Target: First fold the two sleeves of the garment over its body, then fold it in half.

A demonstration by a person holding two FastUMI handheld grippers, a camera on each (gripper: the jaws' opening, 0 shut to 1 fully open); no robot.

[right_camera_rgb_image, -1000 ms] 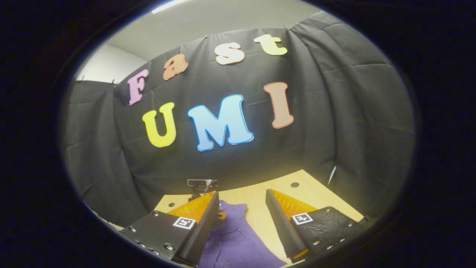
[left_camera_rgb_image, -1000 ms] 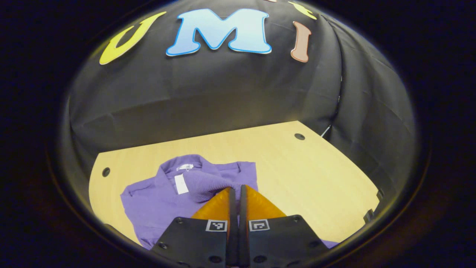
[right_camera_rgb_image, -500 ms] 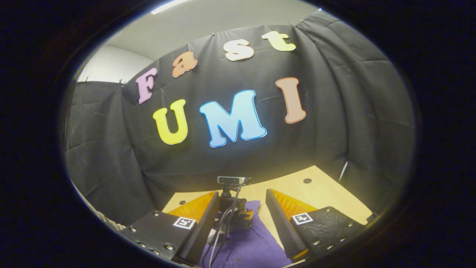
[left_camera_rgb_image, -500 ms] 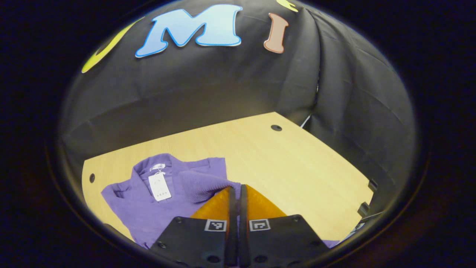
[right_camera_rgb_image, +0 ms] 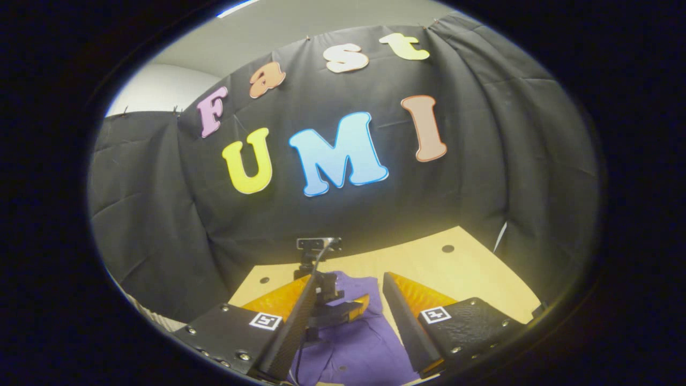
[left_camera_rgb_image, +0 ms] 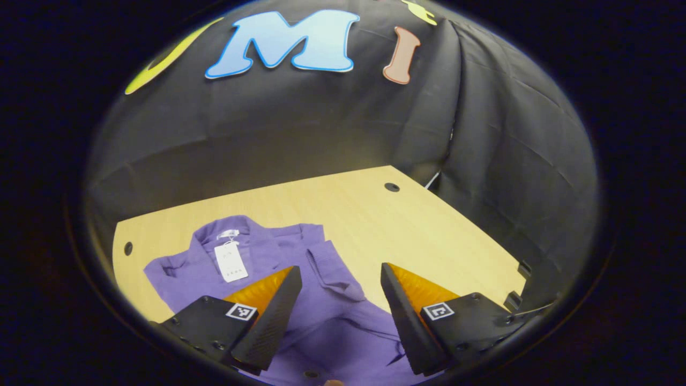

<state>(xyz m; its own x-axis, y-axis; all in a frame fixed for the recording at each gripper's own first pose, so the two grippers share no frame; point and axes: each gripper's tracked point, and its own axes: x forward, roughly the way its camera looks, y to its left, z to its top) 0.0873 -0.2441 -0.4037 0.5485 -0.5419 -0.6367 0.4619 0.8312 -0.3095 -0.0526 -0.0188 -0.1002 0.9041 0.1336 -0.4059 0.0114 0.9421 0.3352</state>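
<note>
Left gripper (left_camera_rgb_image: 341, 276): jaws, pinched together on the sleeve (left_camera_rgb_image: 333, 271) a second ago, now stand wide apart. The sleeve, let go, lies flat across the garment (left_camera_rgb_image: 321, 321) between the fingers, cuff ahead of the tips. Right gripper view: the left gripper (right_camera_rgb_image: 351, 309), which entered between the right gripper's (right_camera_rgb_image: 348, 284) fingers half a second ago, now sits lower over the cloth.

A soft matt purple cloth garment (left_camera_rgb_image: 332, 321) lies on a smooth pale wooden table (left_camera_rgb_image: 418, 236).
</note>
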